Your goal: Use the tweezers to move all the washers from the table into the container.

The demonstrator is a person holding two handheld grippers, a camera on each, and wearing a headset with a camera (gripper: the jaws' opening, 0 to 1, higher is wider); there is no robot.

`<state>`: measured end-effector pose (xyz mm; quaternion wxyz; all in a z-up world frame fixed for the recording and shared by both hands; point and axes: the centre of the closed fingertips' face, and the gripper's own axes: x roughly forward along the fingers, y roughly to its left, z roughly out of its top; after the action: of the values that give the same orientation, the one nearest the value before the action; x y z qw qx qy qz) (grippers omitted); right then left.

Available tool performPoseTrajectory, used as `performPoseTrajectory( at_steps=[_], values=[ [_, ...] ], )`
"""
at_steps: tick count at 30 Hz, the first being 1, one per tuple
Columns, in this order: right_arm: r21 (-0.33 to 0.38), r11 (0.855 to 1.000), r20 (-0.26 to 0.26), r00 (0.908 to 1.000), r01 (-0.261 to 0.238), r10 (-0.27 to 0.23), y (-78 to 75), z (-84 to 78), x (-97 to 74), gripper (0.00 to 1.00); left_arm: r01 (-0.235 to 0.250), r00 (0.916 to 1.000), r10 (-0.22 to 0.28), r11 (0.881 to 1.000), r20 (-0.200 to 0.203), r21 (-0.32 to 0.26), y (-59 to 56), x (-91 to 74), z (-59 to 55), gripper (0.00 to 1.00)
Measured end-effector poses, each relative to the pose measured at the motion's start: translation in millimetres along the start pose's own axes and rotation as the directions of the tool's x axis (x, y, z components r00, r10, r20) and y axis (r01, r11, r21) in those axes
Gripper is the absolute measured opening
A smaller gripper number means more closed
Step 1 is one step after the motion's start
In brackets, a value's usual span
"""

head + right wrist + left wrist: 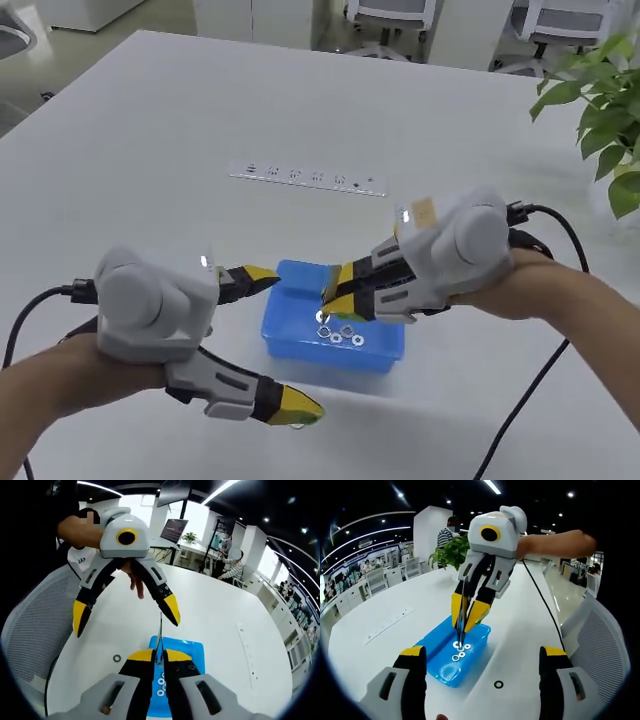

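The left claw (125, 620) gapes wide and empty, apparently idle, just beside one washer (498, 684) lying loose on the white surface (200, 130). Beyond it, the right claw (467, 612) is clamped on the tweezers (462, 627), their tips lowered into the blue container (442, 672), likely for a drop, where four washers (461, 654) lie.

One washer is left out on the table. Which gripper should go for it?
Right. The right gripper is shut on the tweezers, whose tips are over the blue container, so it can probably swing across to the washer. The left gripper is open and holds nothing, though the washer lies closer to it.
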<state>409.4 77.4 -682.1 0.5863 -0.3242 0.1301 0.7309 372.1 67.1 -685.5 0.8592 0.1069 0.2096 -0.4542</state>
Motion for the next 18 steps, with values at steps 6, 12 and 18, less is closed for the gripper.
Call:
performPoseTrajectory(
  at_steps=[6, 12, 18],
  values=[
    [0.004, 1.000, 0.001, 0.9996, 0.027, -0.027, -13.2, -7.7, 4.1, 0.08, -0.003, 1.0000, 0.003, 1.000, 0.002, -0.002, 4.2, -0.5, 0.3, 0.99],
    [0.020, 0.999, 0.007, 0.9991, 0.043, -0.043, -24.1, -16.2, 6.9, 0.08, -0.006, 1.0000, 0.006, 1.000, 0.001, 0.003, 6.3, 0.2, 0.9, 0.99],
    [0.028, 0.999, 0.001, 0.9992, 0.040, -0.040, -28.6, -27.4, 12.6, 0.08, -0.007, 1.0000, 0.007, 1.000, -0.001, 0.000, 6.4, 2.9, 1.7, 0.99]
  ],
)
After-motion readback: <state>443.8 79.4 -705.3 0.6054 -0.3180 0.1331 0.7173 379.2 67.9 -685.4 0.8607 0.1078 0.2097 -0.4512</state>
